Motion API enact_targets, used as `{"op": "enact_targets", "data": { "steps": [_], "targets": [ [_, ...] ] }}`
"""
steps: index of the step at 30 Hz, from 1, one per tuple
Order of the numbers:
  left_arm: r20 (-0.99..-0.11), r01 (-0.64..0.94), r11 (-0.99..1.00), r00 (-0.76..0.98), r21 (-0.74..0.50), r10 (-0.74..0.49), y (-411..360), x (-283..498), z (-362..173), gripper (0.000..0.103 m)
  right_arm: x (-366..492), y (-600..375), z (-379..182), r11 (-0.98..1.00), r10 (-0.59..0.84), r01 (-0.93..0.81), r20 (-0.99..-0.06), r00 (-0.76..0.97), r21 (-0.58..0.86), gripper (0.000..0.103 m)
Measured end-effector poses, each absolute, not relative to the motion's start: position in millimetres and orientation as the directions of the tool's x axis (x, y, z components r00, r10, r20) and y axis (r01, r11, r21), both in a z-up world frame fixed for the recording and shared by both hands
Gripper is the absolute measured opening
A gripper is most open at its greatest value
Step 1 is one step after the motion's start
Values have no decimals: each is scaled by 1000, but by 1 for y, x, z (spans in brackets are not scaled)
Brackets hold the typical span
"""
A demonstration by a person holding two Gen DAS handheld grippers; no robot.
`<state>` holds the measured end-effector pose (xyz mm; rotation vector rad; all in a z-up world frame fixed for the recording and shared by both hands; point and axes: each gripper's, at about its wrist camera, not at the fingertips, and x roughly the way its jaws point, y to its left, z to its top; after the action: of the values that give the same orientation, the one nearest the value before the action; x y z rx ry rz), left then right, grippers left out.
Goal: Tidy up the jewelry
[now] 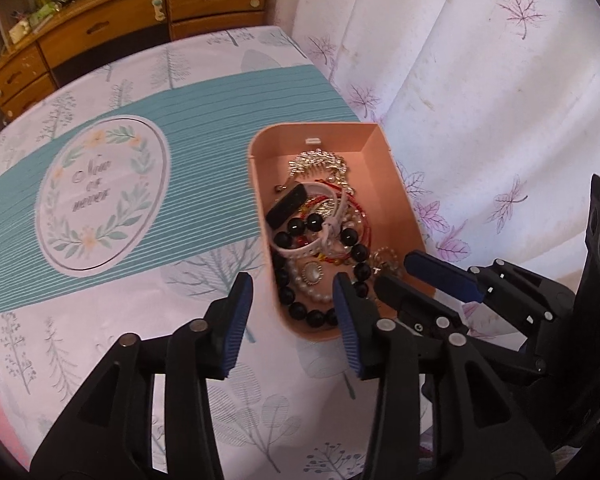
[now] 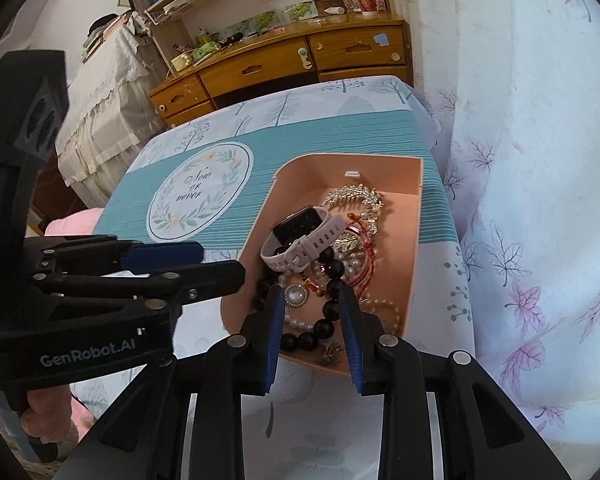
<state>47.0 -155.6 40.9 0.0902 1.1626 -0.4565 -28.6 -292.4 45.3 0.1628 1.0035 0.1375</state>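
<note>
One table (image 1: 100, 320) fills the frame, dressed in a white cloth printed with grey trees, and across it runs one teal striped runner (image 1: 220, 112) bearing a single round wreath emblem (image 1: 102, 196). Behind stands one wooden dresser (image 1: 112, 28) with its drawers shut, and a leaf-print curtain (image 1: 480, 80) hangs along the right-hand side.

On to the prize: one peach-coloured box (image 1: 384, 160), lid off, sitting at the runner's edge near the curtain. Inside, the jewelry lies in one tangled heap. Count with me: one black bead bracelet (image 2: 328, 320) curling round the near end, one white-strapped smartwatch (image 2: 300, 240) resting on top, one gold leaf-shaped piece (image 2: 356, 196) at the far end, one strand of pearls (image 2: 296, 322), one bundle of red cord (image 2: 362, 260), one round pearl-rimmed brooch (image 2: 297, 295).

Two grippers in play. The left gripper (image 1: 296, 316) straddles the box's near left wall, one blue pad outside, one over the beads, jaws partly apart and gripping nothing. The right gripper (image 2: 312, 336) hovers over the near end of the box, jaws at a narrow gap with the black beads and brooch seen between them, pads not pressing on anything. One hand (image 2: 48, 412) shows at the left gripper's handle.
</note>
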Motion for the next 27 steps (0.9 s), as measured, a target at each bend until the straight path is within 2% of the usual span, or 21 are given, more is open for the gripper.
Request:
{"op": "enact_targets", "data": {
  "steps": [1, 5, 16, 18, 22, 27],
  "targets": [
    [-898, 390, 908, 329, -154, -293, -152, 44, 43, 40, -30, -289, 45, 981, 181, -42, -828, 531, 188, 29],
    [-887, 357, 929, 393, -95, -241, -132, 31, 48, 40, -39, -277, 48, 985, 165, -53, -823, 544, 163, 44],
    [-843, 75, 997, 538, 9, -33, -54, -9, 29, 41, -63, -222, 48, 987, 161, -79, -780, 604, 142, 45],
    [-834, 14, 1000, 551, -12, -18, -39, -19, 25, 48, -66, -212, 52, 986, 166, -89, -769, 617, 141, 46],
    [-816, -32, 999, 577, 11, 28, -23, -36, 23, 52, -74, -192, 58, 982, 188, -112, -753, 631, 152, 58],
    [-790, -58, 998, 611, 13, 46, -14, -47, 27, 52, -85, -169, 66, 983, 185, -137, -727, 661, 126, 60]
  ]
}}
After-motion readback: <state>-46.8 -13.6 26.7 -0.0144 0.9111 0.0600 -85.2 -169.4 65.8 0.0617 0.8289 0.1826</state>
